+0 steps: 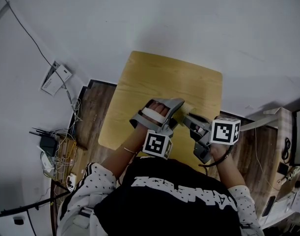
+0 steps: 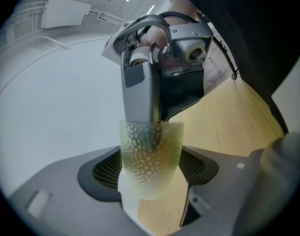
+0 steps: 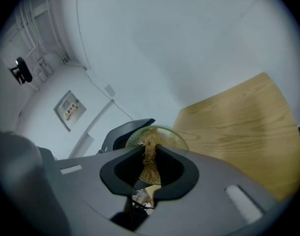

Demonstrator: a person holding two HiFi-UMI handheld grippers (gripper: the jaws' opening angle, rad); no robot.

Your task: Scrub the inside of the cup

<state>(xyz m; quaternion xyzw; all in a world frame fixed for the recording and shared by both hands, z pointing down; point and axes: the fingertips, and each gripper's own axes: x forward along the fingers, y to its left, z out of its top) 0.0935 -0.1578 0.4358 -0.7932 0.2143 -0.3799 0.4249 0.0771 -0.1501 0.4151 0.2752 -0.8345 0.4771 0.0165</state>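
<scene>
Wooden table (image 1: 159, 77) by white wall (image 1: 213, 28); left claw (image 2: 152, 173) clamps cup (image 2: 150, 146), right claw (image 3: 149, 175) clamps scrubber (image 3: 150, 151) inside it

- Cup (image 2: 150, 161): translucent pale yellow-green, dimpled all over with small light dots.
- Scrubber (image 3: 149, 154): straw-tan strands.
- Left gripper (image 2: 152, 178), right gripper (image 3: 150, 168): matte grey.
- Marker cubes (image 1: 157, 144): white faces with black squares.
- Table (image 1: 189, 82): light honey wood with fine grain.
- Floor (image 1: 95, 112): dark brown planks.
- Shirt (image 1: 179, 200): black with white lettering.
- Sleeves (image 1: 91, 181): white with small black dots.
</scene>
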